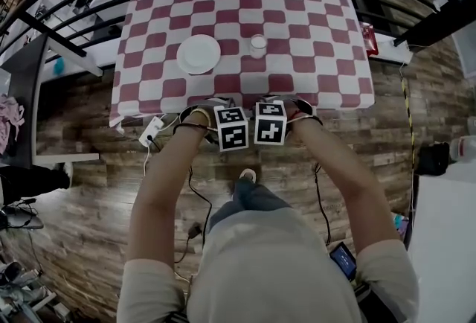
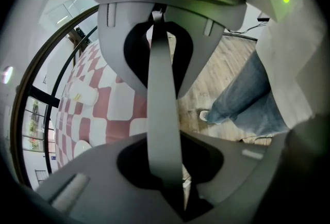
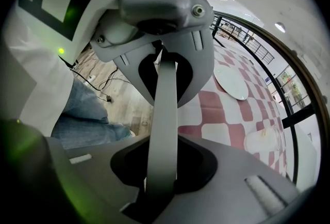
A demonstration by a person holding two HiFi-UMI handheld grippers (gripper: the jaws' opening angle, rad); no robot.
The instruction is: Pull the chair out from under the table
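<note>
Clamping one chair back [image 2: 163, 89] — left gripper [image 2: 164, 132], right gripper [image 3: 162, 127], both closed on it, one table [image 1: 312, 53], one plate [image 1: 198, 54], one cup [image 1: 257, 45].

Most of the chair [image 2: 163, 99] is hidden. In the head view the counter [image 1: 327, 83] cloth, the left hand [image 1: 195, 119], right hand [image 1: 301, 113] and the 2 marker cubes [image 1: 231, 127] sit over it, and each gripper view only shows 1 grey strip of it. Can't tell what's in the cup [image 1: 258, 45], it's too small. Same for the red thing [image 1: 370, 40] by the counter's right edge.
</note>
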